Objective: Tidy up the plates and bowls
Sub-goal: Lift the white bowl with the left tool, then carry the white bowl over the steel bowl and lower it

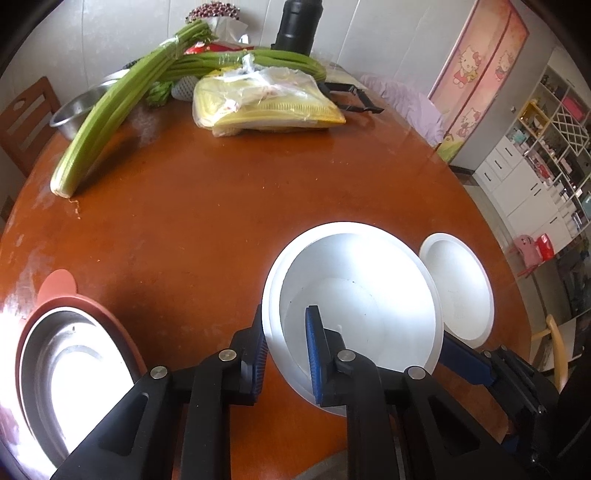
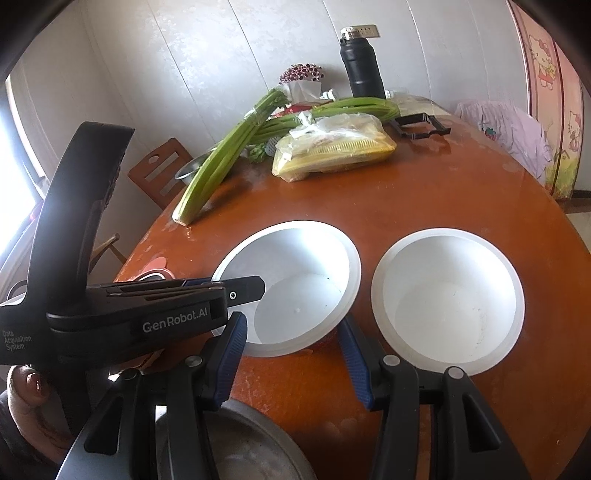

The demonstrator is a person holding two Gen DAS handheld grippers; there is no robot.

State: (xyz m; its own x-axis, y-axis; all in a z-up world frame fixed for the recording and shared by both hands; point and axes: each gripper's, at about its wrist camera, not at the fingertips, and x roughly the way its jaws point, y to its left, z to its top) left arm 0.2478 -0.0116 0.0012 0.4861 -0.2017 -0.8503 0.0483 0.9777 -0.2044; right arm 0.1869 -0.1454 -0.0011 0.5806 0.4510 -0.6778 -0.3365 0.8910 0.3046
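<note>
A white bowl (image 1: 354, 295) (image 2: 295, 291) stands on the round brown table (image 1: 207, 229). My left gripper (image 1: 286, 343) (image 2: 236, 291) is shut on its near-left rim, one blue pad inside the bowl and one outside. A second white bowl (image 1: 458, 288) (image 2: 447, 306) sits just to its right. My right gripper (image 2: 291, 317) is open, low over the table, its tips on either side of the first bowl's near edge without pressing it; one of its fingers (image 1: 467, 360) shows beside that bowl. A steel bowl (image 2: 229, 443) (image 1: 74, 369) with a red-brown rim lies near me.
Celery stalks (image 1: 110, 114), a yellow packet in a plastic bag (image 1: 266, 107), a black flask (image 1: 297, 26) and a steel basin (image 1: 74, 114) crowd the far side. A wooden chair (image 1: 26, 118) stands at the left. A hand (image 2: 26, 384) holds the left gripper.
</note>
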